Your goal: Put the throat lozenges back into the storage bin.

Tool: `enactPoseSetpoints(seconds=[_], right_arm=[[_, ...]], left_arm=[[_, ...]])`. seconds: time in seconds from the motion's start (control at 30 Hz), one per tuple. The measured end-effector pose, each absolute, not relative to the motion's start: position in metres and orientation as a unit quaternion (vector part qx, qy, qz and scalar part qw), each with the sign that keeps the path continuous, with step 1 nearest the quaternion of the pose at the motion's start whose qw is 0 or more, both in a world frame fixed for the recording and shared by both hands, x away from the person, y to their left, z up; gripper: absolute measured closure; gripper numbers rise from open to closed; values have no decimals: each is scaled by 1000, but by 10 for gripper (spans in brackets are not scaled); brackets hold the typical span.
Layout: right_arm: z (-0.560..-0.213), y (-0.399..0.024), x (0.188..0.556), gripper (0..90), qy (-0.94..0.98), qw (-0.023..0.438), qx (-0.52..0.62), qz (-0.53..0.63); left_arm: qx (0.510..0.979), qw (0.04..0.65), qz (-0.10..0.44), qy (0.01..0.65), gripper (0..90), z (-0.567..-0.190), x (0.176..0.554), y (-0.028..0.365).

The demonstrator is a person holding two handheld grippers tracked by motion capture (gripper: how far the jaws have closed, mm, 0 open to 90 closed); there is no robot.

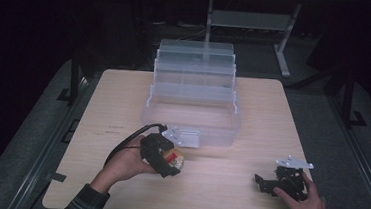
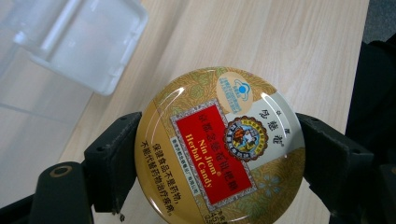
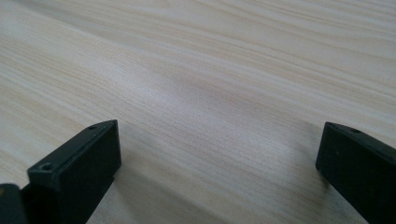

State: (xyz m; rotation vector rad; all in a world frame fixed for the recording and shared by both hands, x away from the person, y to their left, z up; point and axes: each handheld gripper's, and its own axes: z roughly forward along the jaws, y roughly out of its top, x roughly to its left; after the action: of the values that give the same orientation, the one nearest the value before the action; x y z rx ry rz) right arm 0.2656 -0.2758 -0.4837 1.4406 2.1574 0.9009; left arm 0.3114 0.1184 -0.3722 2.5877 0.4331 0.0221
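Left gripper clamps the round Nin Jiom Herbal Candy tin (label up), apparently just above the table, at 6 o'clock from the clear plastic organizer box. Right gripper, at 4 o'clock, rests with jaws spread, grasping nothing.

Overhead light is brightening the bench while surroundings are staying dark, glare is streaking the tin, and near claws are blurring.

In the left gripper view the candy tin is cut off by the bottom edge, its lowest print unreadable. In the high view its label is too small to read, and the clear box loses its far rim in the dark.
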Motion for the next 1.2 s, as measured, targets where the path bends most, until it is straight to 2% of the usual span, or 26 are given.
enactPoseSetpoints(seconds=[1.2], right_arm=[[-484,-276,266,0,770,196,514,322]], left_arm=[[943,274,25,189,197,-337,346,128]])
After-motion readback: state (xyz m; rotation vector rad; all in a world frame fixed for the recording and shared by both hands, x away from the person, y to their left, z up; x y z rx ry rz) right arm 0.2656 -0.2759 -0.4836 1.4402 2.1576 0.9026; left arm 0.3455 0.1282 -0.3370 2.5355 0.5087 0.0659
